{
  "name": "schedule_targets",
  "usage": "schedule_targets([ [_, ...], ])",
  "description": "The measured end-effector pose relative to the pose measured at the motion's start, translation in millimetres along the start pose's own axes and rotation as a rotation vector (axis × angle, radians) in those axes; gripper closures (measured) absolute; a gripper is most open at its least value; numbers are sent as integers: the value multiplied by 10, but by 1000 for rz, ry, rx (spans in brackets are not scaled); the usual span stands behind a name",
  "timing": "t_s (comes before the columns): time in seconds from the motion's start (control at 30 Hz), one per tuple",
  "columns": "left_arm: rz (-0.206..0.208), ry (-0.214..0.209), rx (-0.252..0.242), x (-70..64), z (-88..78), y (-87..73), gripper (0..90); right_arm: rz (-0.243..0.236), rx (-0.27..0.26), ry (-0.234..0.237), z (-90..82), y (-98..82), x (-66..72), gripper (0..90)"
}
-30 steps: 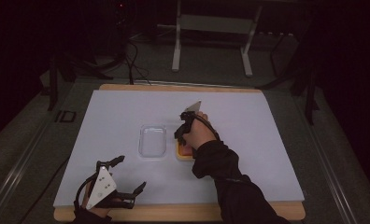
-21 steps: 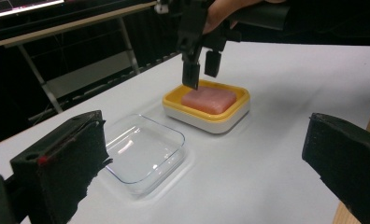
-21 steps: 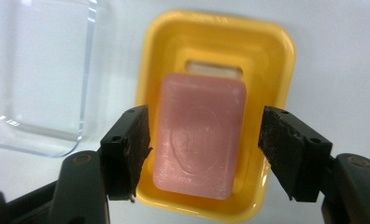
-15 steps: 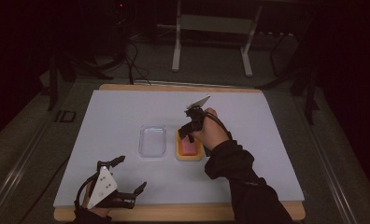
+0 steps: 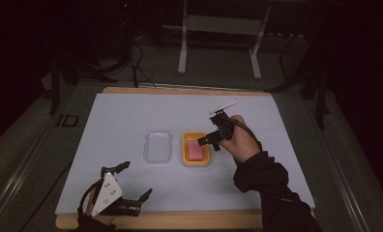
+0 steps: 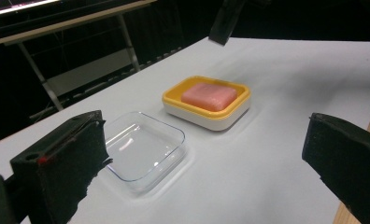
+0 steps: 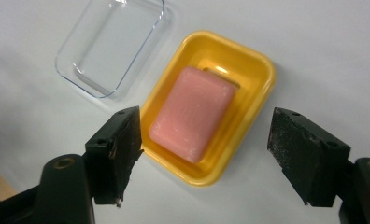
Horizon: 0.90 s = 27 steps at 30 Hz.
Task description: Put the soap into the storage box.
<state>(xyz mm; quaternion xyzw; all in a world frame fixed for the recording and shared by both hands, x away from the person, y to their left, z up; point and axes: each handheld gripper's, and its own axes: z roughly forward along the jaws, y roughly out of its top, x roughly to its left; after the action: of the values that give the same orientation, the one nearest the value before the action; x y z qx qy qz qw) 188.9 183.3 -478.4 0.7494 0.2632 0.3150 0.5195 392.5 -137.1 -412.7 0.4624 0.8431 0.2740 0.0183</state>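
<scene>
A pink soap bar (image 7: 192,114) lies in a yellow soap dish (image 7: 253,84) with a white base at mid table. My right gripper (image 7: 206,128) hovers above it, open; its jaws have just been opening and hold nothing. From the high view this gripper (image 5: 206,141) sits just right of the dish (image 5: 198,163) and the soap (image 5: 195,150). A clear plastic tray (image 5: 158,146) lies empty left of the dish. My left gripper (image 5: 136,180) rests open near the front edge. It faces the tray (image 6: 143,149) and the dish (image 6: 206,114) from a distance.
A white sheet (image 5: 131,116) covers the wooden table top. Its front edge (image 5: 189,220) runs just behind my left hand. Metal table legs (image 5: 182,48) and cables stand in the dark beyond the far edge.
My right hand has lifted off the dish and drawn back to the right, jaws spreading. The soap, hidden under the hand before, now lies uncovered in the dish. The left gripper has not moved.
</scene>
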Motion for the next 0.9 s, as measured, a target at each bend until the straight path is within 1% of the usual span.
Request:
schedule_targets([
  [0.1,-2,-2,1,1,3,0,6,-8,-36,11,-93,-69,-59,258],
  [0.13,-1,-2,0,1,5,0,6,-22,-50,10,-121,-94,-77,255],
  [0.2,-1,-2,0,-1,6,0,6,-41,-56,15,-160,-147,-105,227],
  [0.23,0,-2,0,-2,6,0,6,-64,-61,14,-174,-181,-122,205],
  [0.27,1,-2,0,-4,5,1,6,-76,-63,7,-181,-204,-131,203],
  [0.3,1,-2,0,-4,5,1,6,-76,-63,7,-181,-204,-131,203],
  [0.33,2,-2,2,-5,7,1,6,-81,-64,6,-192,-242,-145,201],
  [0.37,3,-1,3,-5,7,1,6,-60,-69,25,-211,-301,-179,208],
  [0.43,2,-2,2,-7,8,1,6,-44,-80,23,-229,-355,-206,216],
  [0.47,3,-2,2,-7,8,1,6,-45,-91,25,-241,-395,-224,223],
  [0.6,3,-1,3,-9,8,1,6,-57,-105,24,-272,-521,-271,234],
  [0.77,3,-1,3,-10,10,1,6,-49,-119,23,-330,-659,-331,234],
  [0.9,4,0,4,-12,11,1,6,-40,-149,19,-385,-776,-377,238],
])
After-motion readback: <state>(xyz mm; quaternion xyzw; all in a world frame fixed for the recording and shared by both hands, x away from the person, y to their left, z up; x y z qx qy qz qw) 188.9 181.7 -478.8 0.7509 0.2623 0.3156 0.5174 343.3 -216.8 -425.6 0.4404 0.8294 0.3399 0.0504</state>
